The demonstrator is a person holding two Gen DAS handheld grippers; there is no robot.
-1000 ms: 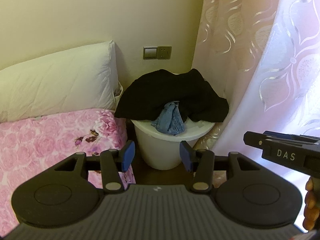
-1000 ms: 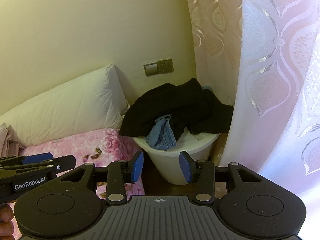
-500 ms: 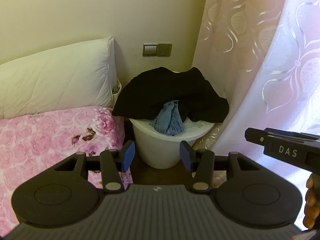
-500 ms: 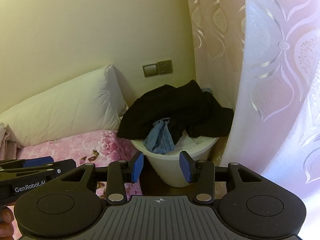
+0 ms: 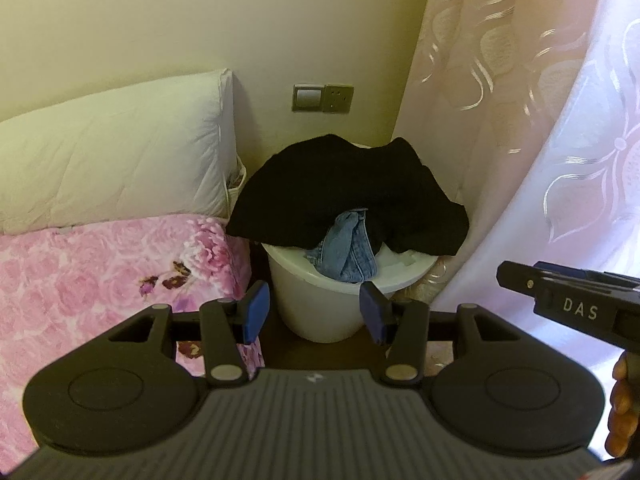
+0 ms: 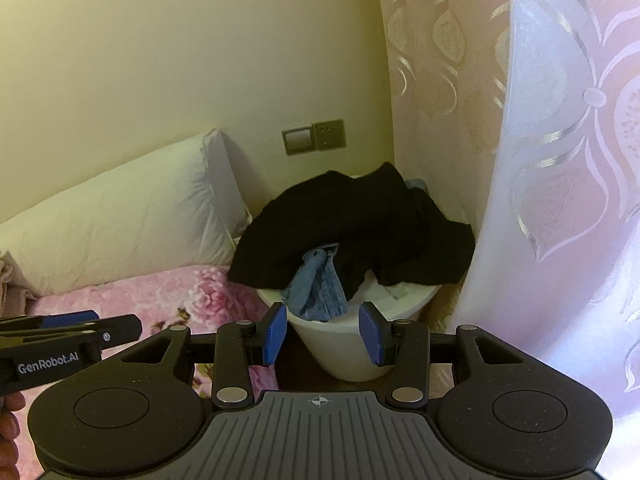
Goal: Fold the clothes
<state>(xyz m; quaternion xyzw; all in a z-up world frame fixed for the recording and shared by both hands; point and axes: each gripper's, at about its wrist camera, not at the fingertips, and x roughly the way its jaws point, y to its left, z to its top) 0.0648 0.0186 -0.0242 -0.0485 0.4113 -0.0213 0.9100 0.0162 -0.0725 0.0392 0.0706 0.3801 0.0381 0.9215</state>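
Left wrist view: left tongs (image 5: 314, 310) spread wide, holding nothing, short of white bucket (image 5: 320, 312). Right tongs (image 6: 322, 338) likewise parted and unloaded. Black garment (image 5: 348, 196) heaped over bucket rim, denim piece (image 5: 346, 250) hanging out beneath it. Bucket wedged between bed (image 5: 108, 276) and curtain (image 5: 540, 128). Judged risks: both garments dragged out together, or bucket tipped toward curtain by tangled pull.
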